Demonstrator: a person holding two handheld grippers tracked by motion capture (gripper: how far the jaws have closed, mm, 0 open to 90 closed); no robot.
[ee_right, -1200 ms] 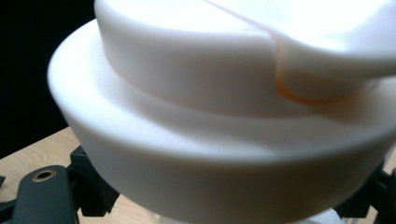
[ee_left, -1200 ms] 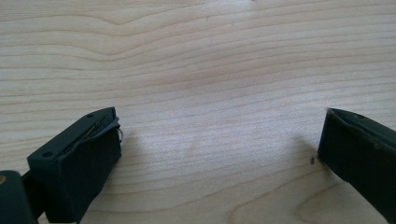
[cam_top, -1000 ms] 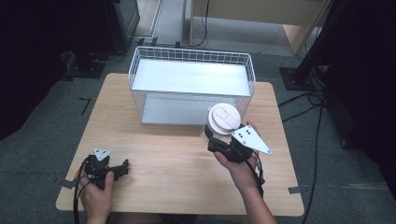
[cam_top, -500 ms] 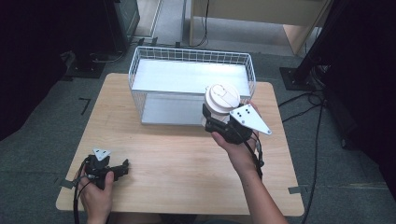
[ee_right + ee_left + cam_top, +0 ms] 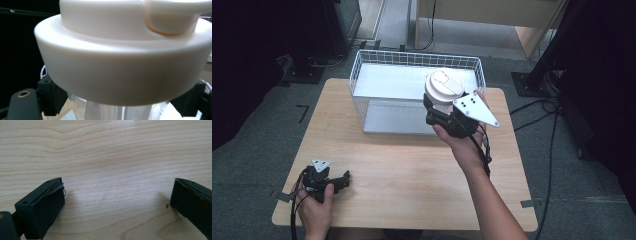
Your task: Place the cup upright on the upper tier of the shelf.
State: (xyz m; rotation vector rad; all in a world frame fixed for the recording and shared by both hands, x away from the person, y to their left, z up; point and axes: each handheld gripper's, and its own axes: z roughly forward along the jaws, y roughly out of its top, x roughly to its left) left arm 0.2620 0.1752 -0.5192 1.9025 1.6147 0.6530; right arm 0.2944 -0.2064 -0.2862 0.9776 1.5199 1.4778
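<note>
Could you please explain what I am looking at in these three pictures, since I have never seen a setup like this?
A person sits at a wooden table and holds a hand-held two-jaw gripper in each hand. The high view looks down from above. The other two come from cameras riding on the grippers, looking along their black jaws. The left gripper rests near the table's front corner, jaws open and holding nothing; its own view shows bare wood between them. The right gripper is clamped on a clear jar with a wide white lid, held above a white wire basket standing at the table's far edge.
</note>
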